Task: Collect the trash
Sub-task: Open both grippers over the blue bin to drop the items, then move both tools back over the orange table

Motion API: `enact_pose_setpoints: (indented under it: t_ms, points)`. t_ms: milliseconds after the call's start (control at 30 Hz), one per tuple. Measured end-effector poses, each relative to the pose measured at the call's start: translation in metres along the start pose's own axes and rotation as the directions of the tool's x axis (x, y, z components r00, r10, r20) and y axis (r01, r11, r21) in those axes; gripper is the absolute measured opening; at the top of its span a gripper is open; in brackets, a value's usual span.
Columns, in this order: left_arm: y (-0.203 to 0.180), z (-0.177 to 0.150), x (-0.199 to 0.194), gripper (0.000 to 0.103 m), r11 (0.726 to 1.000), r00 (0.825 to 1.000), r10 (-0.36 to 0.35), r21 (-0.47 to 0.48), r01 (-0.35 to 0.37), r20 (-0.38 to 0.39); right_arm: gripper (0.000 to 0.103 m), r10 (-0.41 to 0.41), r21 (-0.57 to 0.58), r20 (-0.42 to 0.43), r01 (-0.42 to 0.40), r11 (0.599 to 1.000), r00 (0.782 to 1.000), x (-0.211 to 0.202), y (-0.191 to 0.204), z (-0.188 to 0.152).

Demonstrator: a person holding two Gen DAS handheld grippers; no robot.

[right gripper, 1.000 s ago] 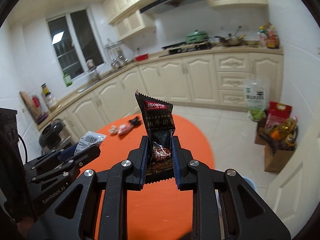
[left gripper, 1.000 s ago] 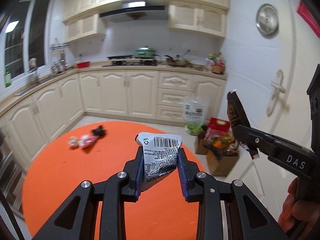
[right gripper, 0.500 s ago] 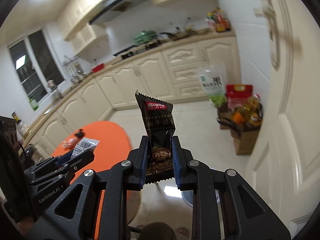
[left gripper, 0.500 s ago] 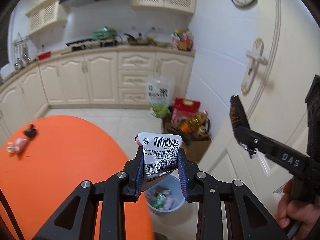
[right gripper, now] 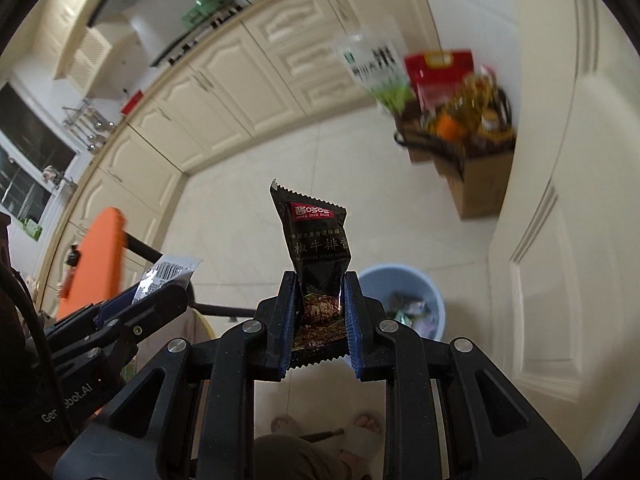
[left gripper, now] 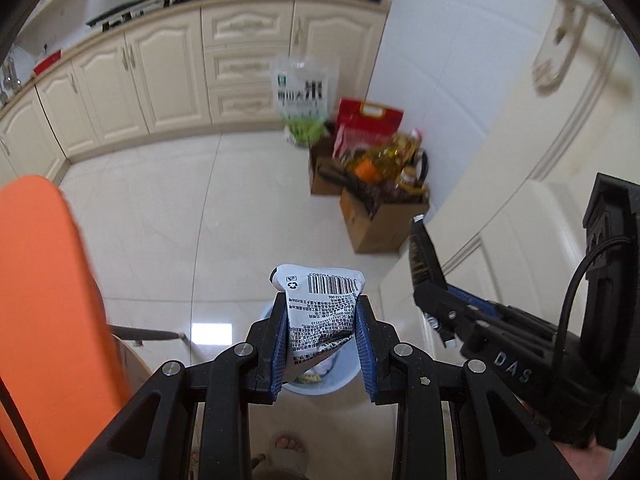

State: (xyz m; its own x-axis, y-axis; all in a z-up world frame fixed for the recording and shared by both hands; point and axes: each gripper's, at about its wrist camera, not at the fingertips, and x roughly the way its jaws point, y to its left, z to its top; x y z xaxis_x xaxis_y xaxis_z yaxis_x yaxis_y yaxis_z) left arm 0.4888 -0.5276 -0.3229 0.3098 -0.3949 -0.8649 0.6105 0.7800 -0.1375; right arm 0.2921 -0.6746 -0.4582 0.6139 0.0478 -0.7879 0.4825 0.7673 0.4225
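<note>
Left gripper clamped on a crumpled white foil sachet with a printed barcode; blue pads pinch its lower half, barcode end sticks up free past the tips. Held by the body, presumably so it drops clean once the jaws part

Right gripper clamped on a black glossy sauce packet with a red label and zigzag top edge; pads grip the lower third, top stands upright above the tips. Jaws narrow on both, each holding one piece

Pale blue round plastic bin on the cream floor tiles, already holding mixed wrappers. From the left wrist view the bin sits directly behind and below the white sachet, mostly hidden by it. From the right wrist view it lies just right of the packet, not yet under it

Both tools point steeply down toward the floor; round orange tabletop off to the left, more scraps on it in the right view

Judgement: carry step nearly done, release next. Left looks lined up; right probably needs a small shift over the rim. Risk: light foil may cling to a pad or flutter outside the bin
</note>
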Motion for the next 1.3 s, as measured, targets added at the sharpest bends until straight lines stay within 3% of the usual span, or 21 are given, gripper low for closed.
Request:
enact_pose_setpoints:
  t_ms: [100,200,233,300,333,400,500,633,667,900,1033,1300]
  points:
    - [-0.006,0.034,0.027,0.028,1.000,0.999,0.011,0.024,-0.010,-0.034,0.022,0.003,0.022,-0.034,-0.002,1.000,0.999,0.024,-0.015,0.003]
    - [-0.013,0.047,0.050,0.034,0.999,0.996,0.024,0.039,-0.021,-0.084,0.025,0.018,0.045,-0.049,-0.016,0.999,0.999,0.039,-0.025,0.005]
    - [-0.015,0.048,0.058,0.039,0.998,0.994,0.046,0.047,-0.042,-0.103,0.028,0.022,0.053,-0.052,-0.019,0.998,0.998,0.043,-0.028,0.005]
    - [-0.019,0.057,0.072,0.059,0.995,0.988,0.089,0.047,-0.083,-0.129,0.033,0.016,0.085,-0.058,-0.011,0.996,0.998,0.049,-0.037,0.007]
    - [-0.021,0.060,0.077,0.062,0.995,0.986,0.095,0.041,-0.091,-0.139,0.038,0.014,0.098,-0.061,-0.008,0.995,0.998,0.052,-0.041,0.008]
    - [-0.025,0.067,0.080,0.072,0.995,0.985,0.100,0.039,-0.096,-0.138,0.067,0.012,0.128,-0.067,-0.003,0.992,0.998,0.054,-0.051,0.007]
    - [-0.034,0.061,0.078,0.091,0.990,0.984,0.136,0.062,-0.130,-0.113,0.078,-0.014,0.139,-0.060,0.022,0.990,0.998,0.047,-0.057,0.003]
    - [-0.046,0.053,0.069,0.093,0.986,0.985,0.156,0.075,-0.150,-0.076,0.098,-0.060,0.151,-0.028,0.063,0.986,0.998,0.025,-0.056,-0.004]
    - [-0.048,0.044,0.056,0.093,0.985,0.986,0.157,0.076,-0.152,-0.062,0.103,-0.081,0.153,-0.015,0.083,0.985,0.997,0.017,-0.054,-0.006]
    - [-0.050,0.006,-0.015,0.100,0.985,0.984,0.153,0.062,-0.159,0.092,0.103,-0.108,0.142,0.068,0.098,0.985,0.992,-0.043,-0.027,-0.010]
    - [-0.028,-0.034,-0.073,0.101,0.990,0.976,0.134,0.027,-0.140,0.171,0.103,-0.113,0.092,0.132,0.102,0.991,0.985,-0.084,0.008,-0.012]
    - [0.039,-0.116,-0.185,0.102,0.988,0.932,0.153,-0.073,-0.137,0.329,0.103,-0.072,-0.069,0.250,0.092,0.993,0.966,-0.152,0.113,-0.026]
